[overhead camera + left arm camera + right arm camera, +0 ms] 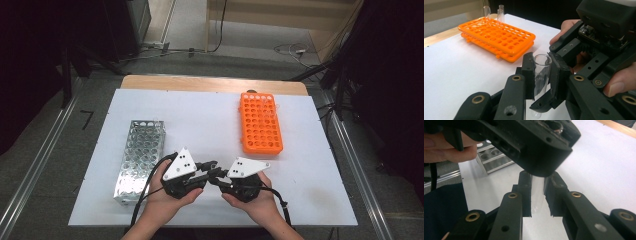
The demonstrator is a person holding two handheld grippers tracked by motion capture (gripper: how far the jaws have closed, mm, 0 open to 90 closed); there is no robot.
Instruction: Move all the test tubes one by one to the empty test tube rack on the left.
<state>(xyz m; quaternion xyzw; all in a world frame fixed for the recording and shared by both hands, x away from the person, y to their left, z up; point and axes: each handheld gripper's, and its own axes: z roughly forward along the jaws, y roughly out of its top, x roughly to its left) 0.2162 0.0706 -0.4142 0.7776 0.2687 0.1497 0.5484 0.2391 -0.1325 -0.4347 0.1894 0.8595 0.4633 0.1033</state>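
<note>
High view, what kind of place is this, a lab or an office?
Probably a lab-style test bench: an orange tube rack and a metal tube rack lie on a white-covered table, and a clear glass test tube is clamped between the grippers. Cables trail across the floor behind.

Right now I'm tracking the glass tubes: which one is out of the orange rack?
The tube clamped between both grippers' fingers; the other two stand upright in the orange rack's far end.

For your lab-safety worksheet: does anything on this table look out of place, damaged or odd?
Nothing looks spilled or broken. One oddity: a single glass test tube is clamped by both the left claw and the right claw at once, above the white table, between the metal rack and orange rack.
</note>
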